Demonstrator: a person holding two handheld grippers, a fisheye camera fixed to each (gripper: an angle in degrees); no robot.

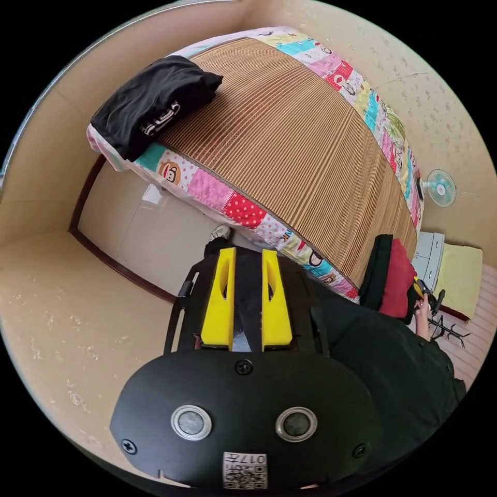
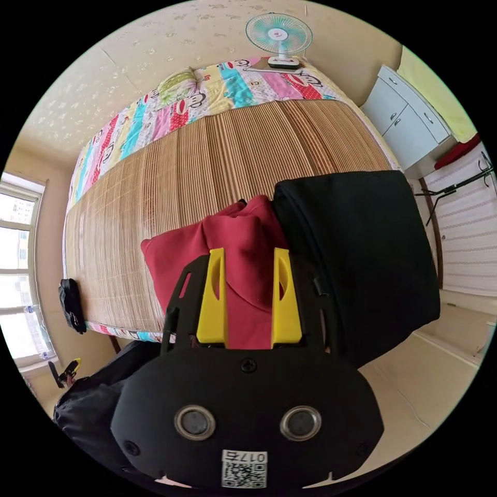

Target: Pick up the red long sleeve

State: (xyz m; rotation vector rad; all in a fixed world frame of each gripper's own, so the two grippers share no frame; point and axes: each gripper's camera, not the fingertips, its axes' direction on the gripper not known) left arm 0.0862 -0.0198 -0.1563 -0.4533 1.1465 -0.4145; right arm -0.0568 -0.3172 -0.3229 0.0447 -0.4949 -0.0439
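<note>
Right gripper (image 2: 249, 253): jaws parted, poised over red long sleeve (image 2: 228, 248), gripping nothing.
Left gripper (image 1: 247, 253): jaws parted, empty, off the bed (image 1: 290, 140) edge.
Red long sleeve: on bed, touching black garment (image 2: 357, 248).

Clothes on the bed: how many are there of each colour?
Red: 1, the red long sleeve under the right tool
Black: 2, the big black garment beside the red one and the folded black garment at the far corner of the bed
Total: 3
</note>
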